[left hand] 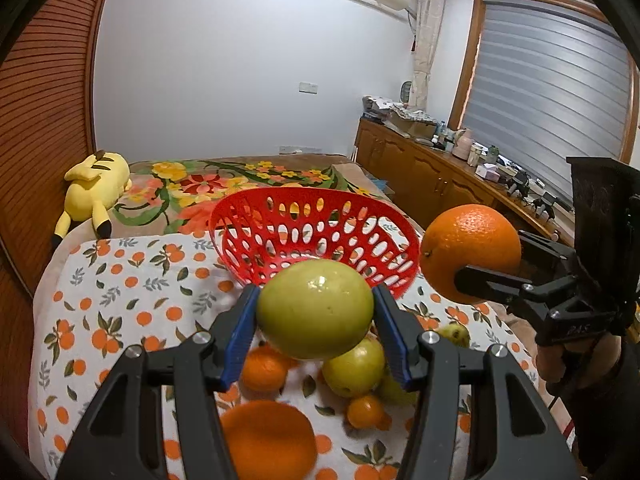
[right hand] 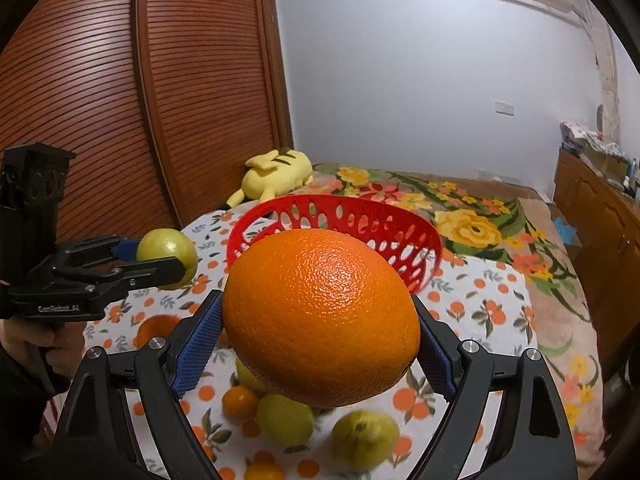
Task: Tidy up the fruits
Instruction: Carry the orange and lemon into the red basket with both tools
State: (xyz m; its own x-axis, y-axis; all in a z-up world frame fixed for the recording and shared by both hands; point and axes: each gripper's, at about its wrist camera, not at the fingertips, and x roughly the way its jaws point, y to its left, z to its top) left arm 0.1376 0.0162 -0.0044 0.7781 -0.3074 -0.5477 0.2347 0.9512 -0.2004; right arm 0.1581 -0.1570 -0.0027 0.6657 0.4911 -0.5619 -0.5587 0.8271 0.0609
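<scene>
My left gripper (left hand: 316, 312) is shut on a green guava (left hand: 316, 310), held above the table just short of the red perforated basket (left hand: 280, 216). The same green guava (right hand: 168, 258) and left gripper (right hand: 176, 260) show at the left in the right wrist view. My right gripper (right hand: 320, 336) is shut on a large orange (right hand: 320, 328), also in front of the red basket (right hand: 344, 216). In the left wrist view that orange (left hand: 470, 252) hangs in the right gripper (left hand: 476, 264) at the basket's right. Loose oranges (left hand: 264, 372) and guavas (left hand: 354, 366) lie below on the tablecloth.
The table has an orange-print cloth (left hand: 120, 300). Behind it is a bed with a floral blanket (left hand: 208, 184) and a yellow plush toy (left hand: 94, 190). A wooden sideboard (left hand: 440, 184) with clutter runs along the right. A slatted wooden wardrobe (right hand: 120, 100) stands at the left.
</scene>
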